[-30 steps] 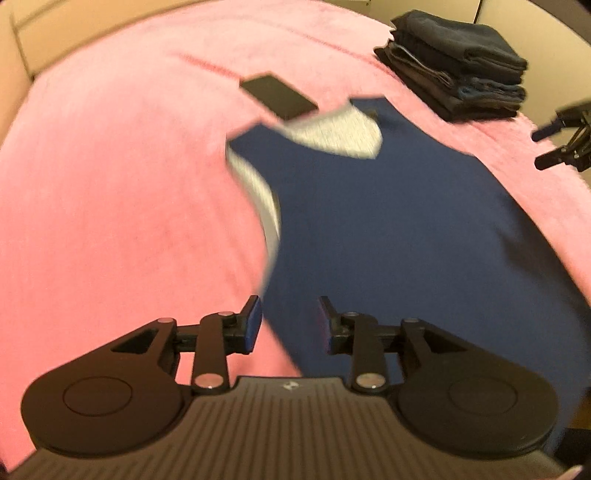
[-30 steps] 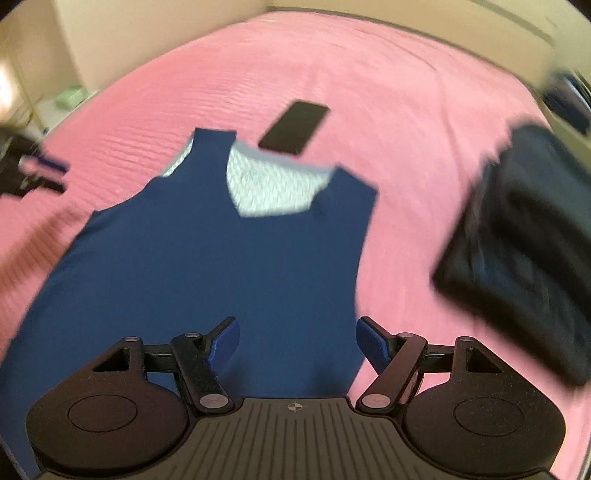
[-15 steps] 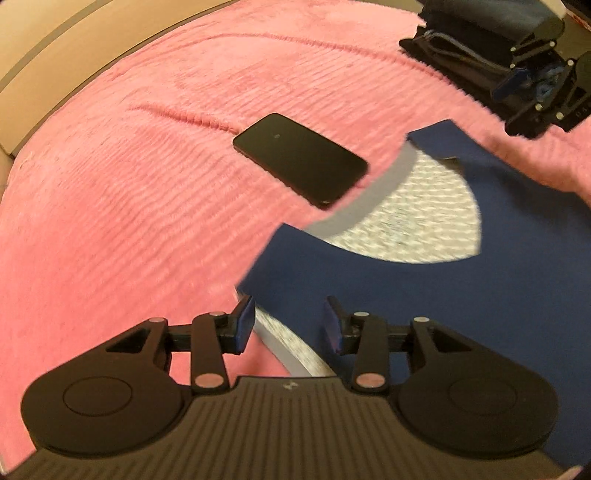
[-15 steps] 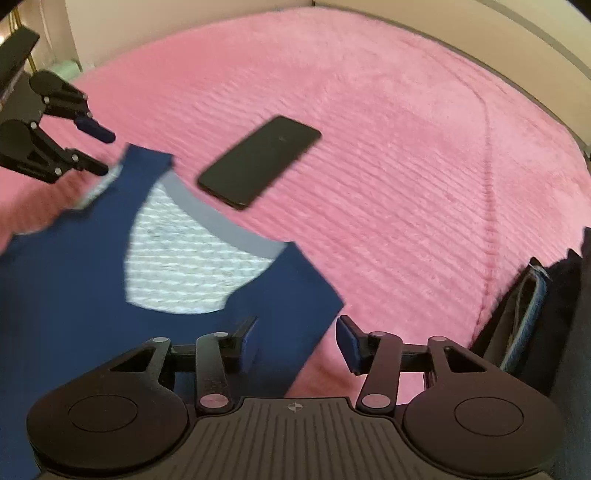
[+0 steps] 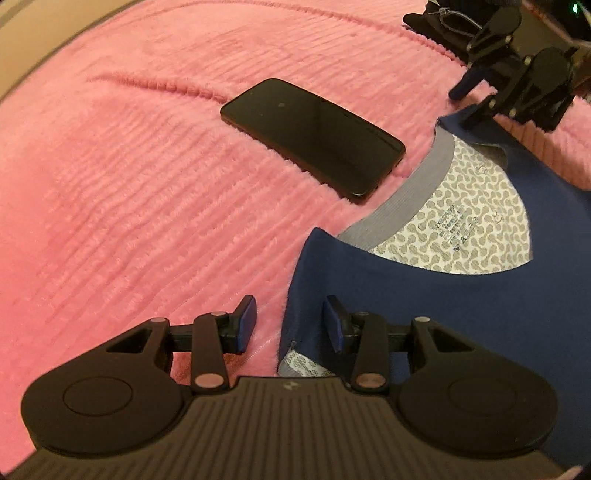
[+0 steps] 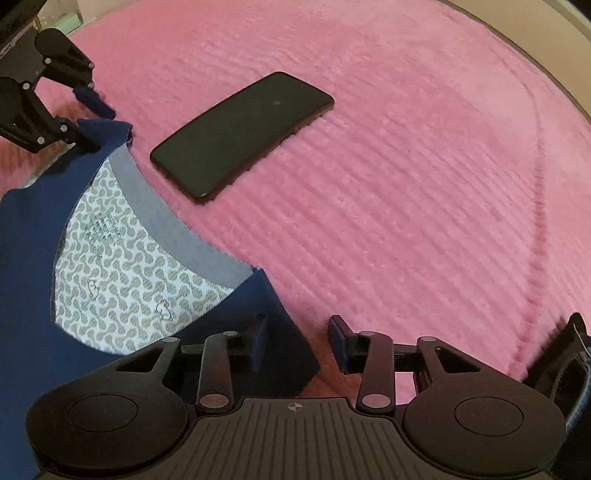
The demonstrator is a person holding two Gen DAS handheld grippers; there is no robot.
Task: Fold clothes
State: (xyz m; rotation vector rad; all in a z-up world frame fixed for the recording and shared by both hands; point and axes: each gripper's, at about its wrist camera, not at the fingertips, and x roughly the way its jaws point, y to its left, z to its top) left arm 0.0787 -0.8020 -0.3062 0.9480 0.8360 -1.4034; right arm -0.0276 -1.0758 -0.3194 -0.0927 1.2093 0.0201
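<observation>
A navy sleeveless top (image 5: 443, 314) (image 6: 29, 258) with a grey neckband and patterned lining lies flat on the pink bedspread (image 5: 129, 184) (image 6: 406, 184). My left gripper (image 5: 290, 323) hangs low over one shoulder strap. Its jaws are closing with the strap's edge between them, and a gap still shows. My right gripper (image 6: 299, 341) straddles the other strap's outer edge. Its jaws are closing too, and the pads do not press the cloth. Each gripper shows in the other's view, the right gripper (image 5: 467, 105) and the left gripper (image 6: 96, 122).
A black phone (image 5: 314, 136) (image 6: 243, 136) lies face up on the bedspread just beyond the neckline. A stack of folded dark clothes (image 5: 443, 22) (image 6: 569, 369) sits to the right of the top. A pale wall borders the bed's far side.
Both grippers have come down and forward from the top's body to its shoulder straps. The right jaws have narrowed markedly. The left jaws look much the same.
</observation>
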